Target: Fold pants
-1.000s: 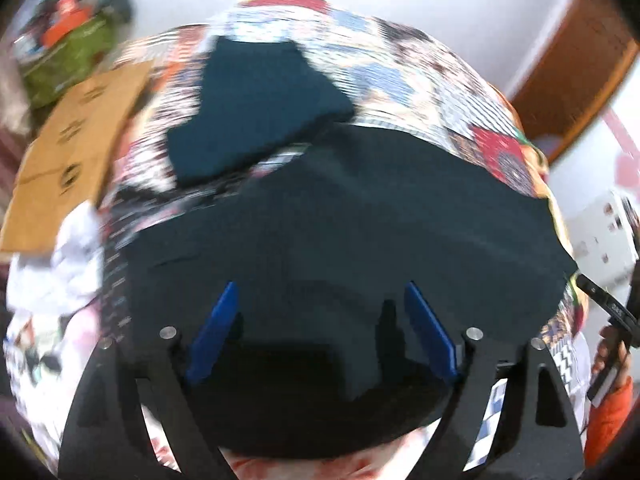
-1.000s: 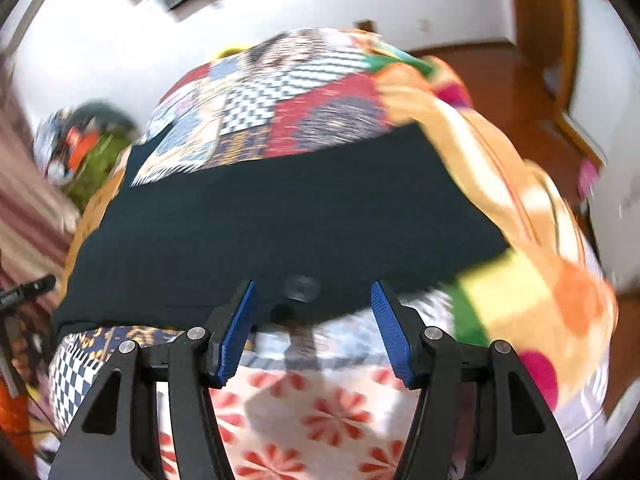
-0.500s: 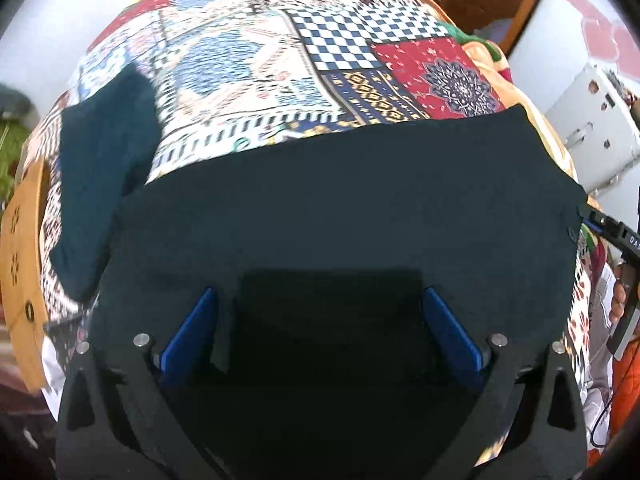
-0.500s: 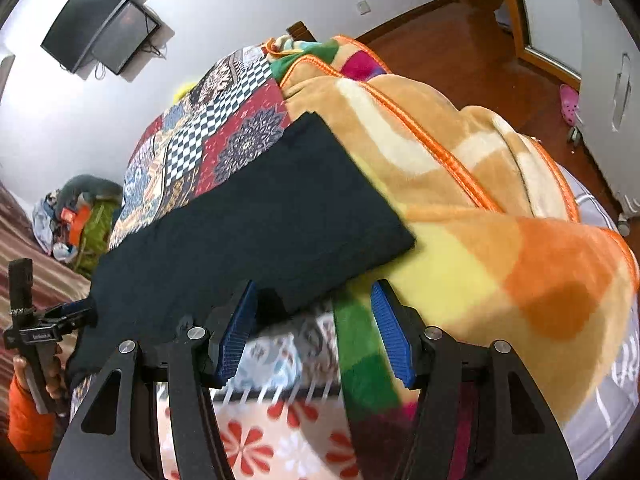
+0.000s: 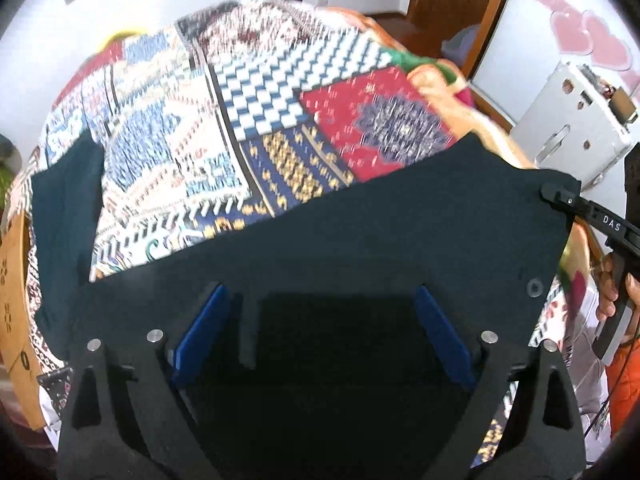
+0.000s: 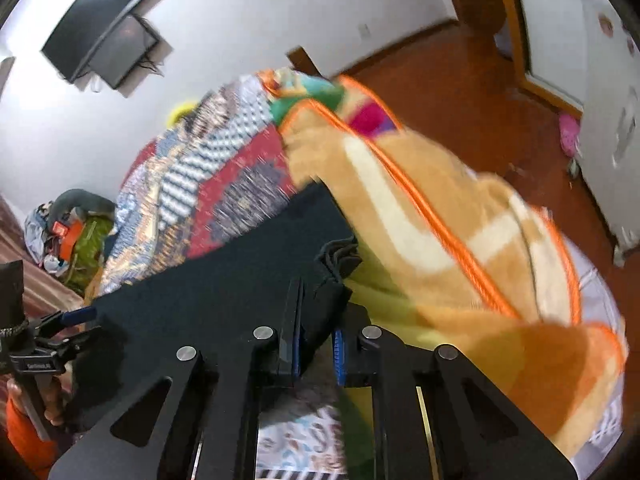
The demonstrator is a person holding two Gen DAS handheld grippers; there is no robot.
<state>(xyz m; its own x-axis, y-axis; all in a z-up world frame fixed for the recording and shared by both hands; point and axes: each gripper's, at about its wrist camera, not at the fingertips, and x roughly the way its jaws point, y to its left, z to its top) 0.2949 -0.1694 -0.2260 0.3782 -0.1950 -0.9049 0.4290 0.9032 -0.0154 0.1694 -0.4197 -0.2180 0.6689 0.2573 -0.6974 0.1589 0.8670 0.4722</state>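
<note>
Dark navy pants [image 5: 380,240] lie spread across a patchwork bedspread [image 5: 260,120]. My left gripper [image 5: 322,334] hovers over their near part. Its jaws stand wide and are closing, with flat cloth under and between the blue pads [image 5: 200,332], which do not press on it. My right gripper [image 6: 317,332] is shut on a bunched corner of the pants [image 6: 224,288]. In the left wrist view the right gripper [image 5: 560,196] pinches that corner at the right edge, with a hand [image 5: 616,292] on its grip. In the right wrist view the left gripper [image 6: 60,332] shows at the far left.
A second dark folded garment [image 5: 60,216] lies at the bed's left side beside cardboard [image 5: 12,300]. An orange and yellow blanket [image 6: 440,240] is heaped right of the pants. A white appliance [image 5: 572,120], a wall screen [image 6: 104,48] and a clothes pile [image 6: 72,232] surround the bed.
The right gripper has closed on the pants' corner and bunched it. The left gripper has swept sideways over the pants, so the second dark garment slid to the left edge of its view.
</note>
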